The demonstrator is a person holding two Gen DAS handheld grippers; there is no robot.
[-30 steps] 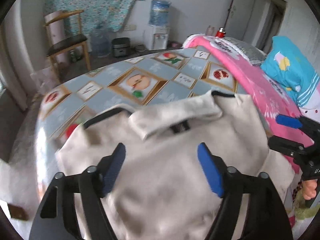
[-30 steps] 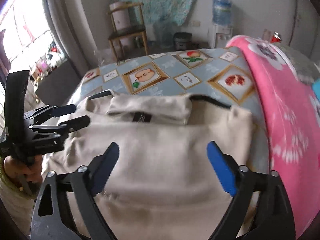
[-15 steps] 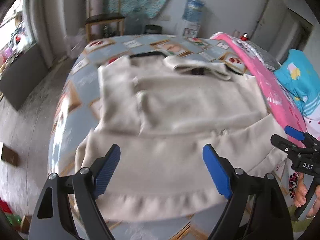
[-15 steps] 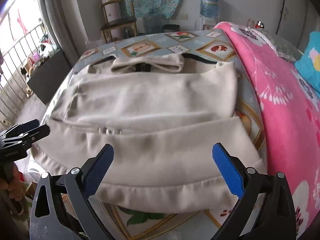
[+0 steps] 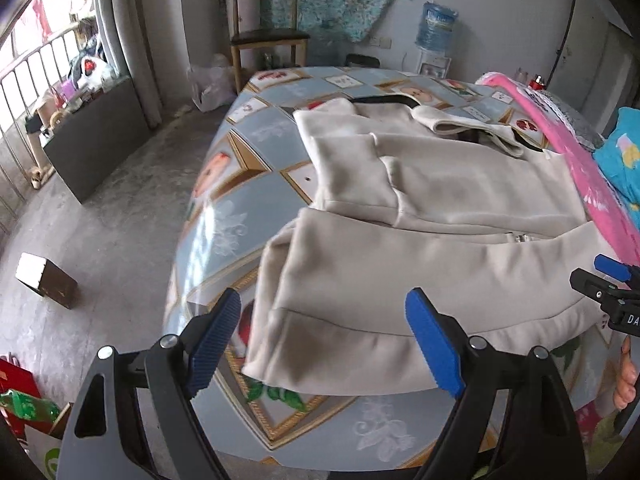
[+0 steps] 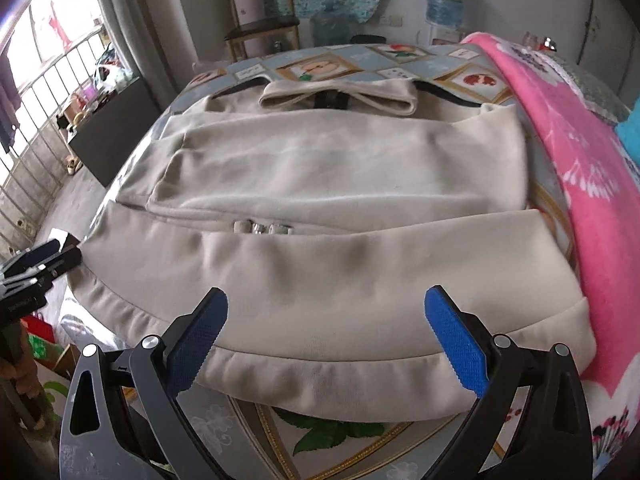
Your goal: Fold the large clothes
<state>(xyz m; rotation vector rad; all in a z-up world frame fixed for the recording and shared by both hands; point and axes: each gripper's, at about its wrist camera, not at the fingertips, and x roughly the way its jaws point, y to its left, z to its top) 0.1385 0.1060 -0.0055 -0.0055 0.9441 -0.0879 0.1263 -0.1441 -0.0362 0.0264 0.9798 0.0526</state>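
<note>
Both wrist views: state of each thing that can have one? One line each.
jacket: flat on the table, sleeves folded in, collar at the far end, hem nearest, zipper closed at the middle
left gripper: open, jaws just widened, nothing between the fingers
right gripper: open, jaws just widened, empty, above the hem
table: covered by a patterned cloth

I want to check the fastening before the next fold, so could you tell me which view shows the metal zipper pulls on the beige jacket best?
The right wrist view: the zipper pulls sit near its centre, facing the camera on the beige jacket. The left wrist view shows them only small and oblique, far toward its right side.
</note>
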